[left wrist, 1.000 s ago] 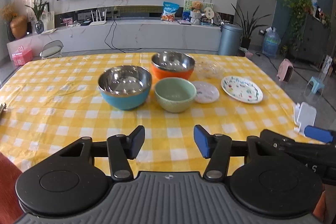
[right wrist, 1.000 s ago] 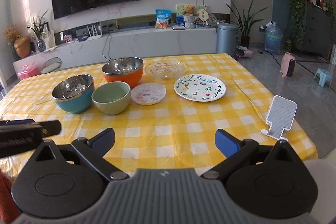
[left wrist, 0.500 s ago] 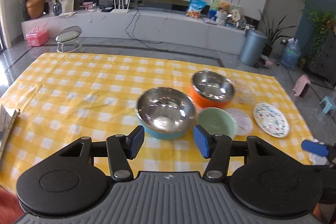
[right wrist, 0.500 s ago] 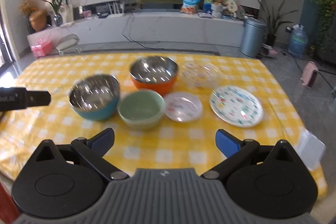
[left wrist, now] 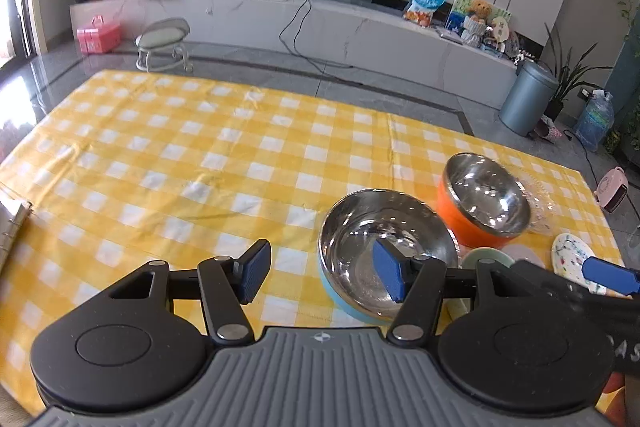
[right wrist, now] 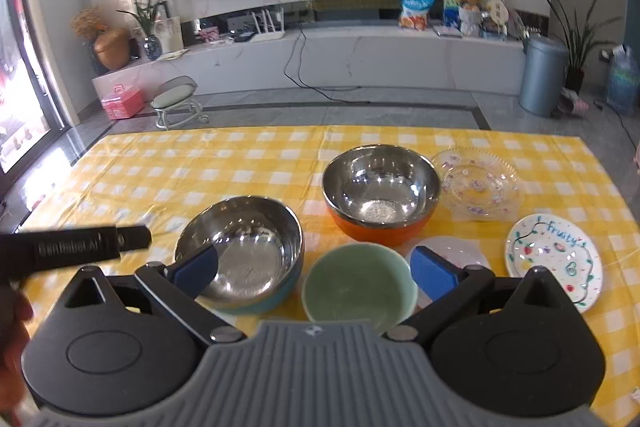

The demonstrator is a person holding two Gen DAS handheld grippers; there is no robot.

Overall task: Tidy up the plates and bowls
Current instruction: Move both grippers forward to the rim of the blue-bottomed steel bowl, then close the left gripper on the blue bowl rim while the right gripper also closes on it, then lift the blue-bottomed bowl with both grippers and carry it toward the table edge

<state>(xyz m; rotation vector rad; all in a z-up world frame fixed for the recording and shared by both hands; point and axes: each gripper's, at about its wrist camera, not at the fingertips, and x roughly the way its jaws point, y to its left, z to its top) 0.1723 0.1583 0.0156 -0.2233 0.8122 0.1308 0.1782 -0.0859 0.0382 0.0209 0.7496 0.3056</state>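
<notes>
On the yellow checked table, a blue steel-lined bowl sits left of a green bowl, with an orange steel-lined bowl behind. A small plate, a clear glass plate and a white fruit-painted plate lie to the right. My left gripper is open and empty, above the blue bowl's left rim. My right gripper is open and empty, above the green bowl, with its left finger over the blue bowl.
The left half of the table shows only cloth. A ring binder lies at the table's left edge. A stool, a bin and a TV cabinet stand beyond the table.
Both grippers have risen and moved forward over the bowls. The left one has swung left, so the bowls now sit at its right. Both jaws stay open.
</notes>
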